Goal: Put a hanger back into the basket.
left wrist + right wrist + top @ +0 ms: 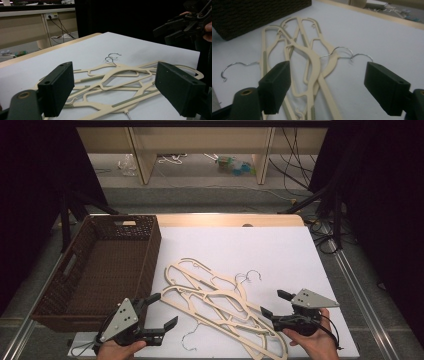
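Both the left gripper [161, 311] and right gripper [272, 304] approach with jaws spread and empty; the tangled cream hangers [215, 302], hooks interlocked, may lift together toward the ten-o'clock wicker basket [75, 265].

The left gripper [159, 311], black with a grey three-cornered plate, sits at seven o'clock in the high view, jaws spread wide and pointing toward two o'clock. The matching right gripper [276, 303] sits at five o'clock, jaws parted and aimed toward ten o'clock. Neither grips anything.
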Demonstrator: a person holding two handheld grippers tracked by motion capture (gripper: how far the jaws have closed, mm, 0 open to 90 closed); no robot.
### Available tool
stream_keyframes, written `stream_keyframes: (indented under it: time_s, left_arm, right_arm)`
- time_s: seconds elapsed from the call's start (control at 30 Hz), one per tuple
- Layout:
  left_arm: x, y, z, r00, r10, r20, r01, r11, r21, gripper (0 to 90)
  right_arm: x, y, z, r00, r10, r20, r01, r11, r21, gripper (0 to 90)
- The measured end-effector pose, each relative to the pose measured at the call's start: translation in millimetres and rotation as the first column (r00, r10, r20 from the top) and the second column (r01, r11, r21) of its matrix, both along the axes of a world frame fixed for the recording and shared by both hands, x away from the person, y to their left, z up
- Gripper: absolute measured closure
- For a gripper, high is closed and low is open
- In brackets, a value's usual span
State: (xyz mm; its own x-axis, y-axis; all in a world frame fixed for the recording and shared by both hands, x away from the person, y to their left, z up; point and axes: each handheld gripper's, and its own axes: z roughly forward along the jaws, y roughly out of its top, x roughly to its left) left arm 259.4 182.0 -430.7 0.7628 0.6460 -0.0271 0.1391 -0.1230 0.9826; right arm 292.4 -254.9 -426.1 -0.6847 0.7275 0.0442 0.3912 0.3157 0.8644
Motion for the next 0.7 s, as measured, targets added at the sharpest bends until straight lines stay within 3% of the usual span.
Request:
stream_keyframes:
  time_s: [0.03, 0.07, 0.1, 0.13, 0.27, 0.3, 0.4, 0.43, 0.47, 0.6, 0.7]
  left_arm:
    - [0.0, 0.0, 0.0, 1.0000, 0.000, 0.000, 0.000, 1.0000, 0.000, 15.8]
    - [1.8, 0.6, 0.6, 0.9996, -0.011, 0.027, 0.010, 0.9998, 0.016, 15.8]
    - [1.8, 0.6, 0.6, 0.9996, -0.011, 0.027, 0.010, 0.9998, 0.016, 15.9]
    - [1.6, 0.2, 0.5, 0.9996, -0.007, 0.026, 0.007, 0.9999, 0.013, 15.9]
    - [1.1, -1.0, 0.0, 0.9998, -0.010, 0.019, 0.010, 0.9999, 0.011, 15.9]
    - [1.1, -1.0, 0.0, 0.9998, -0.010, 0.019, 0.010, 0.9999, 0.011, 15.9]
    - [0.7, -1.8, -0.3, 0.9999, -0.009, 0.014, 0.009, 0.9999, 0.008, 15.9]
    - [0.7, -1.8, -0.3, 0.9999, -0.009, 0.014, 0.009, 0.9999, 0.008, 15.9]
    - [0.9, -1.7, -0.2, 0.9997, -0.015, 0.018, 0.014, 0.9998, 0.014, 15.9]
    - [1.1, -1.7, -0.4, 0.9997, -0.015, 0.017, 0.015, 0.9997, 0.020, 15.9]
    - [1.7, -2.4, -1.0, 0.9996, -0.021, 0.021, 0.021, 0.9997, 0.010, 15.9]
  right_arm:
    - [1.3, 1.7, -0.2, 0.9998, 0.009, -0.018, -0.009, 0.9998, -0.015, 25.9]
    - [3.1, 4.0, -1.5, 0.9995, 0.016, -0.029, -0.016, 0.9996, -0.024, 26.4]
    - [3.1, 4.0, -1.5, 0.9995, 0.016, -0.029, -0.016, 0.9996, -0.024, 26.4]
    - [5.7, 7.8, -4.2, 0.9968, 0.040, -0.070, -0.043, 0.9980, -0.047, 30.6]
    - [10.9, 14.4, -12.8, 0.9852, 0.063, -0.160, -0.078, 0.9927, -0.091, 37.2]
    - [10.9, 14.4, -12.8, 0.9852, 0.063, -0.160, -0.078, 0.9927, -0.091, 37.2]
    - [15.9, 18.8, -21.0, 0.9678, 0.079, -0.239, -0.115, 0.9833, -0.141, 43.5]
    - [15.9, 18.8, -21.0, 0.9678, 0.079, -0.239, -0.115, 0.9833, -0.141, 43.5]
    - [18.7, 19.8, -24.7, 0.9556, 0.083, -0.283, -0.125, 0.9827, -0.136, 46.7]
    - [25.4, 21.6, -30.2, 0.9416, 0.085, -0.326, -0.137, 0.9804, -0.141, 52.0]
    - [29.5, 22.4, -33.6, 0.9389, 0.100, -0.330, -0.157, 0.9759, -0.152, 55.1]
